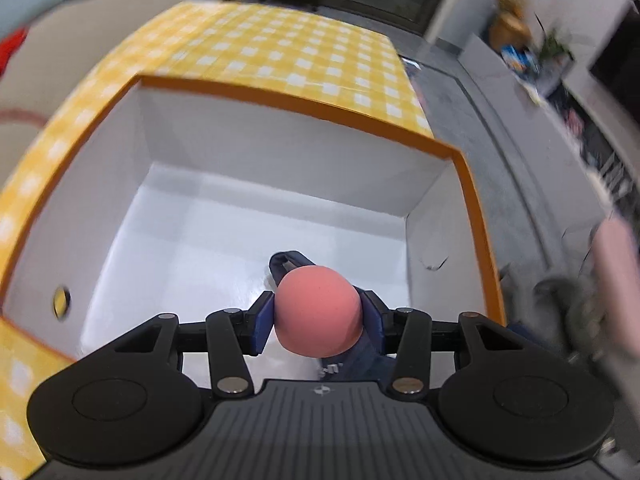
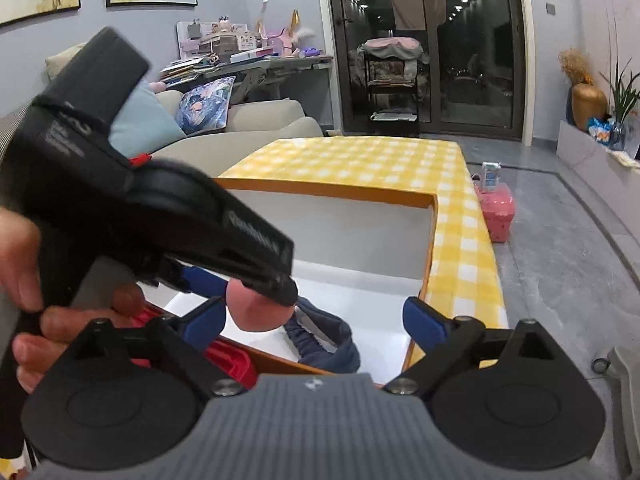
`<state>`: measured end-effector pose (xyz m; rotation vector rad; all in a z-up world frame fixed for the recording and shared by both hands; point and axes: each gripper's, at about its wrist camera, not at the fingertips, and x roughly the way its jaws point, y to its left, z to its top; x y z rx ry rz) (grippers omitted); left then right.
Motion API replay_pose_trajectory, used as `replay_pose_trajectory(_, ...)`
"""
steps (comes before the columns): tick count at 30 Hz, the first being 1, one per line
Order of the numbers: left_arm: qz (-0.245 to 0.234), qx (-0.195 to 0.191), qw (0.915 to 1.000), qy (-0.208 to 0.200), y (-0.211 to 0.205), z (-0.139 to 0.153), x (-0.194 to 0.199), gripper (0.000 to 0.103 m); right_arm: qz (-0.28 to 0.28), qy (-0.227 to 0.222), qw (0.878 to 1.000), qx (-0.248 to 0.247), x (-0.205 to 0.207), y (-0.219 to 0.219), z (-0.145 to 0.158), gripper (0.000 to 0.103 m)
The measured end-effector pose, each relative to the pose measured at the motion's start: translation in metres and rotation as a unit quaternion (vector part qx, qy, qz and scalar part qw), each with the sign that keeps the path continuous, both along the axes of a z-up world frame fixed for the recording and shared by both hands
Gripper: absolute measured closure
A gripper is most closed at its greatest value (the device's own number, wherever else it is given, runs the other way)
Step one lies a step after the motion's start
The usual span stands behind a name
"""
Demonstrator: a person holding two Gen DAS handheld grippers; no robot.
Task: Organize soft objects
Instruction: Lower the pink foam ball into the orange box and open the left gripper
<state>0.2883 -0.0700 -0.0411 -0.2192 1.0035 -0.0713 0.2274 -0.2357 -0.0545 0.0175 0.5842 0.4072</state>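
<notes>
My left gripper (image 1: 318, 316) is shut on a pink foam ball (image 1: 318, 310) and holds it over the near end of a white-lined box with an orange rim (image 1: 304, 106). A dark blue fabric item (image 1: 288, 264) lies on the box floor under the ball. In the right wrist view the left gripper body (image 2: 160, 216) crosses from the left, with the ball (image 2: 260, 310) between its blue pads above the blue fabric (image 2: 328, 340). My right gripper (image 2: 316, 322) is open and empty, just before the box's near rim (image 2: 280, 360).
The box sits on a yellow checked tablecloth (image 2: 360, 160). A red object (image 2: 232, 360) lies beside the box's near left corner. A sofa with cushions (image 2: 248, 124) is at the left. A pink basket (image 2: 496, 208) stands on the grey floor at the right.
</notes>
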Motion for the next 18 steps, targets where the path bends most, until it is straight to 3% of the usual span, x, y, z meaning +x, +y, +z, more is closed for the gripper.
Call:
replay_pose_trajectory(5,-0.035,0.021,0.9991,0.013,-0.010,-0.006,0.004,0.047,-0.017,0.004,1.000,-0.010,0.004,-0.002,-0.002,0.007)
replay_pose_trajectory(10,-0.063,0.012,0.9979,-0.004,-0.013,-0.009,-0.001,0.041,-0.033,0.042,0.998,0.045,0.010,-0.020,-0.014,0.007)
replay_pose_trajectory(13,-0.057,-0.022,0.9978,-0.026,-0.008,-0.006,-0.003,0.014,-0.044,0.047,0.997,0.044,0.012,-0.023,-0.014,0.007)
replay_pose_trajectory(18,-0.063,-0.030,0.9944,-0.079,-0.005,0.005,-0.013,0.000,-0.031,0.036,0.998,0.033,0.007,-0.015,-0.011,0.007)
